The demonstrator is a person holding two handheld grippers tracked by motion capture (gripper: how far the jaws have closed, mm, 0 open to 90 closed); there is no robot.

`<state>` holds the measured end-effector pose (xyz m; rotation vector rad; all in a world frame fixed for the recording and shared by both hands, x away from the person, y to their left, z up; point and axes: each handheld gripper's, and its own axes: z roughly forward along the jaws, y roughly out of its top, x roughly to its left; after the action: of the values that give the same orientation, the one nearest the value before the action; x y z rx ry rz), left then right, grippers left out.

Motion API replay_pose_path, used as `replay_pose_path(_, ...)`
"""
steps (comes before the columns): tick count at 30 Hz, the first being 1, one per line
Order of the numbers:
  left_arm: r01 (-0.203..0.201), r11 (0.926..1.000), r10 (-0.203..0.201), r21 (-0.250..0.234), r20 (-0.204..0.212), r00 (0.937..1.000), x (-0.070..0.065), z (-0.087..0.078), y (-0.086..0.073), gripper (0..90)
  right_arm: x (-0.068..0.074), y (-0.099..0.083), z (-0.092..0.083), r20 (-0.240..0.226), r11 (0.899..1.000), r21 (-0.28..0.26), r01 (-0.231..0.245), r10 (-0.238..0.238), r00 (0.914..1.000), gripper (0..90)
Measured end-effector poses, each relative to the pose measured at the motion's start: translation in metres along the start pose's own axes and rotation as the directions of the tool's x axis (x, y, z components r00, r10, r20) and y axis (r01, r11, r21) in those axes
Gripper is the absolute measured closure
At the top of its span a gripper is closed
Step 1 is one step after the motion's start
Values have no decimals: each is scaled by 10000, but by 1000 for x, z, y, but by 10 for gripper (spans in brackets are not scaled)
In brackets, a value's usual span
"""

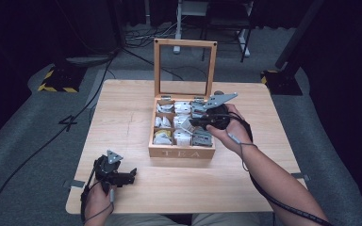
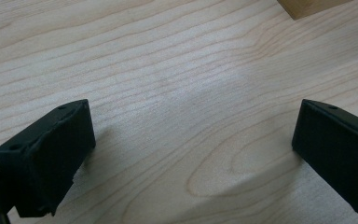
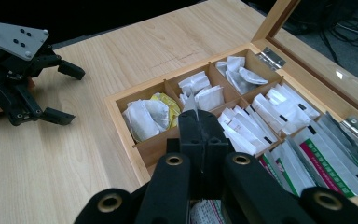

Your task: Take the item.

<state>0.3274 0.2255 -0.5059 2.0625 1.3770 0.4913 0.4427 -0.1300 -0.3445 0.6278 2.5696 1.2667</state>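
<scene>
Our right tongs (image 3: 196, 122) are pressed together over the open tea box (image 1: 181, 153), pinching what seems a white tea bag (image 3: 190, 102). We should lift it straight up, slowly. Our left tongs (image 1: 131, 176) rest spread on the table (image 1: 122, 108).

Wooden tea box (image 1: 181, 151) mid-table, glass lid upright, compartments full of tea bags (image 3: 242, 126); white packet (image 3: 191, 102) pinched.

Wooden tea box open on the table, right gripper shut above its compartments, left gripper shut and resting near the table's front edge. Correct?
Not quite: the left gripper is open, its black jaws wide apart over bare wood in the left gripper view. The rest stands.
</scene>
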Motion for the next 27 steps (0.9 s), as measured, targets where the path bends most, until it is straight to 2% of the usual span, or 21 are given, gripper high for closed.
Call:
replay_pose_path(1, 4, 10000, -4, -1, 9, 10000, 0, 0, 0, 0, -2, -1, -7, 37, 9999, -89, -53, 54, 10000, 900)
replay_pose_path(5, -22, 10000, 22, 2, -2, 10000, 0, 0, 0, 0, -5, -4, -15, 63, 9999, -69, -157, 158, 9999, 900)
replay_pose_path(15, -48, 10000, 49, -28, 59, 10000, 1, 1, 1, 0, -22, -21, -57, 739, 9973, -487, -552, 587, 9955, 900)
replay_pose_path(18, -66, 10000, 66, -7, 86, 9999, 1, 2, 2, 0, -26, -25, -62, 856, 9966, -512, -650, 693, 9939, 900)
replay_pose_path(20, -65, 10000, 65, -5, 86, 9999, 1, 2, 2, 0, -31, -32, -70, 1191, 9974, -344, -628, 665, 9907, 900)
replay_pose_path(22, -68, 10000, 68, -3, 85, 9999, 1, 2, 2, 0, -32, -33, -72, 1243, 9974, -328, -635, 672, 9900, 900)
replay_pose_path(24, -67, 10000, 67, -3, 86, 9999, 1, 2, 2, 0, -39, -39, -83, 1555, 9963, -404, -754, 809, 9845, 900)
replay_pose_path(27, -66, 10000, 66, -5, 84, 9999, 1, 2, 2, 0, -44, -42, -90, 1690, 9951, -484, -862, 932, 9812, 900)
